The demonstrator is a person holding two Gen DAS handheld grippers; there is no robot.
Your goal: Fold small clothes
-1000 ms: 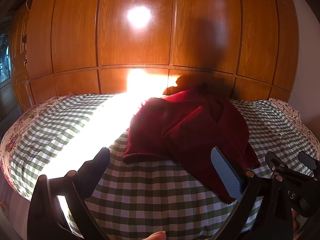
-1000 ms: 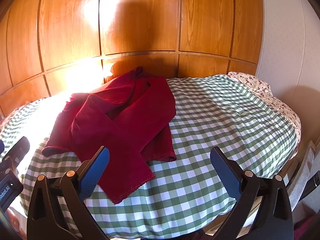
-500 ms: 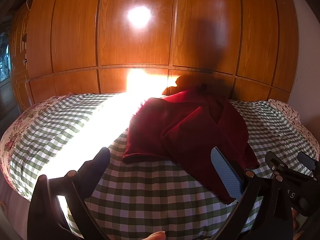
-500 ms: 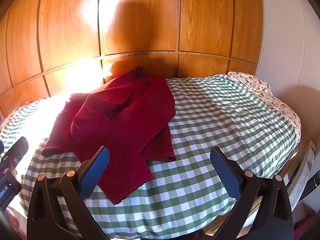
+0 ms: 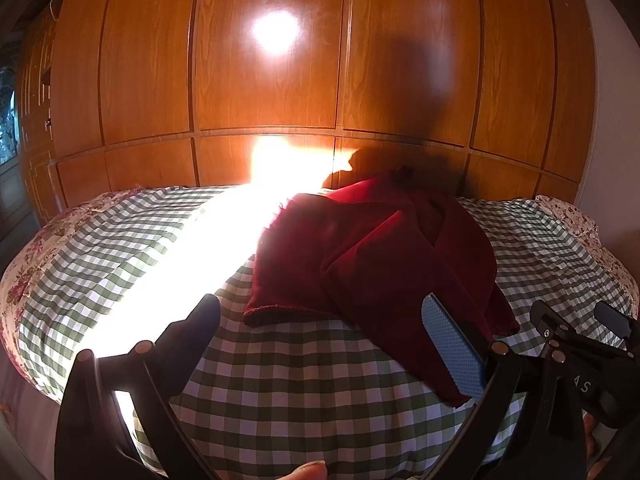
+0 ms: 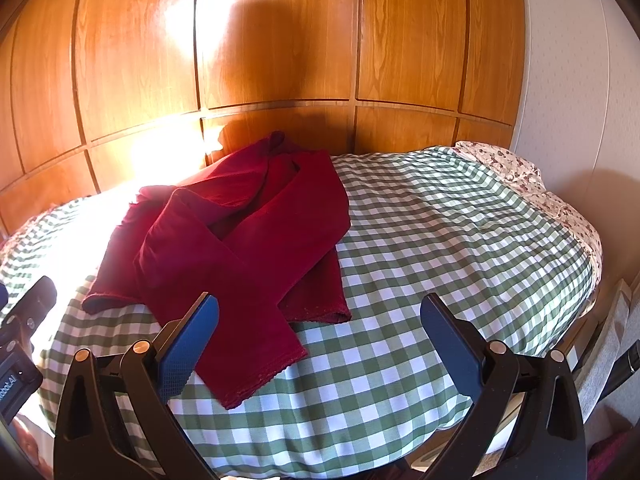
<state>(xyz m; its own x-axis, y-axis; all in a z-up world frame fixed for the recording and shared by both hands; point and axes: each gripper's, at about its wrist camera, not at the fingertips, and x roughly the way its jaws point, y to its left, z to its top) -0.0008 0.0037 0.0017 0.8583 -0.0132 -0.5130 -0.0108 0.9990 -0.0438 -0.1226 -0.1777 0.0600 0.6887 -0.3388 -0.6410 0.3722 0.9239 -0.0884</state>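
Note:
A dark red garment point(image 5: 376, 264) lies crumpled on the green-and-white checked bedspread point(image 5: 304, 384), its legs or sleeves crossed over each other. In the right wrist view the garment point(image 6: 240, 240) lies left of centre, one hem reaching toward the near edge. My left gripper point(image 5: 324, 344) is open and empty, held above the near bed edge just short of the garment. My right gripper point(image 6: 320, 340) is open and empty, its left finger point(image 6: 188, 344) over the nearest hem. Each gripper shows at the edge of the other's view.
A wooden panelled wardrobe wall point(image 5: 272, 92) stands right behind the bed. A strong sunlit patch point(image 5: 192, 248) washes out the bedspread left of the garment. A floral sheet point(image 6: 532, 184) shows at the bed's right end, by a white wall point(image 6: 580, 92).

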